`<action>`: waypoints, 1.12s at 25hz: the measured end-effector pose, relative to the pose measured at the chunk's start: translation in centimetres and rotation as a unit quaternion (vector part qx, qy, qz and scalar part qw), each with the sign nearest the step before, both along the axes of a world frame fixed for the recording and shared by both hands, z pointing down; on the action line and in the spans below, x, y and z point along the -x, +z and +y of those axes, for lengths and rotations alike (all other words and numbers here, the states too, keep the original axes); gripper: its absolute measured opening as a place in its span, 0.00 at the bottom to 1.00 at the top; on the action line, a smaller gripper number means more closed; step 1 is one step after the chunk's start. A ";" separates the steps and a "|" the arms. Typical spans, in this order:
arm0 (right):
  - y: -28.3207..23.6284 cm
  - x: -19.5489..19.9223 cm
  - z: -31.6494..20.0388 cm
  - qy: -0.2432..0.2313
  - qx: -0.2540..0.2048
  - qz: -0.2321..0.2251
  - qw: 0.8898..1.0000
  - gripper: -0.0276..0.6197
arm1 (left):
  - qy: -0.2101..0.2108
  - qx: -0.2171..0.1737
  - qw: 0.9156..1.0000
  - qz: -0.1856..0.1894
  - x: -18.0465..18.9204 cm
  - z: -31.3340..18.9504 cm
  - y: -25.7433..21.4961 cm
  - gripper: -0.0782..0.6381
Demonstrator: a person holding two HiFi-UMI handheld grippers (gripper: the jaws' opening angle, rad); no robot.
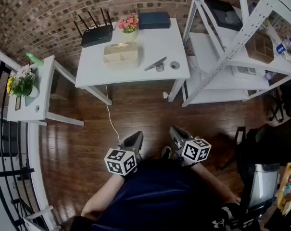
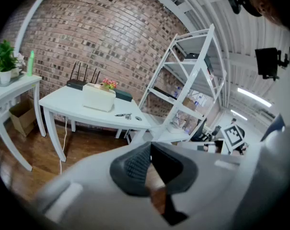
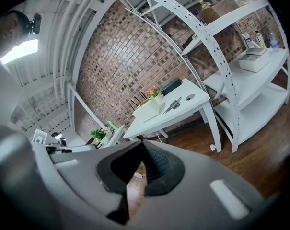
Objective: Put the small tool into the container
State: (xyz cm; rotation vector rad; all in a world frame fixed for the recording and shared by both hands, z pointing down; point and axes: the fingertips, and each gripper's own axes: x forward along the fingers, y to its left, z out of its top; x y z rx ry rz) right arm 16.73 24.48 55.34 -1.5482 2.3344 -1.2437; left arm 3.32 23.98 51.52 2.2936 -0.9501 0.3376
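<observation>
We had not yet begun the task proper; the step in hand was the approach. We stood well back from the white table (image 1: 157,42), with a stretch of wooden floor between us and it, and held both tools close to our body.

The left gripper (image 1: 134,139) had its jaws together with nothing between them, and the left gripper view showed the dark pads meeting at the tips. The right gripper (image 1: 176,133) was closed the same way and was also empty.

The small tool (image 1: 156,64), a slim metal piece, lay flat on the table near its front edge. A small round part (image 1: 174,65) sat just beside it on the right. The container (image 1: 120,54), a cream box with dividers, stood on the same table to the left of the tool, near it but not touching. A router (image 1: 97,32) and a pot of flowers (image 1: 129,23) stood behind the container, and a white shelf rack (image 1: 232,42) stood to the right of the table.

We judged that the next move called for stepping up to the table, opening one pair of jaws, probably the right, and lowering them over the tool. Because it lay so low and thin, the pads would need to come down close to the tabletop to catch it.
</observation>
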 end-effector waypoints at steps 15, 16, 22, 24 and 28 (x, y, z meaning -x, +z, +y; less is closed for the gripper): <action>1.4 -4.3 -1.0 -0.015 0.006 -0.034 0.999 0.06 | -0.038 0.011 0.999 -0.032 -3.1 0.0 0.7 0.12; 1.6 -4.3 -1.3 -0.016 0.008 -0.035 0.999 0.06 | -0.042 0.013 0.998 -0.033 -2.9 -0.2 0.8 0.12; 2.1 -3.4 -5.0 -0.012 0.012 -0.028 0.999 0.06 | -0.039 0.018 0.999 -0.024 -1.8 -3.5 1.4 0.12; 2.2 -2.8 -7.0 -0.005 0.011 -0.021 1.000 0.06 | -0.033 0.018 0.999 -0.017 -0.9 -5.6 1.7 0.12; 1.5 -2.1 -11.7 0.032 0.009 -0.015 0.999 0.06 | -0.023 0.016 1.000 0.010 1.3 -11.1 1.6 0.12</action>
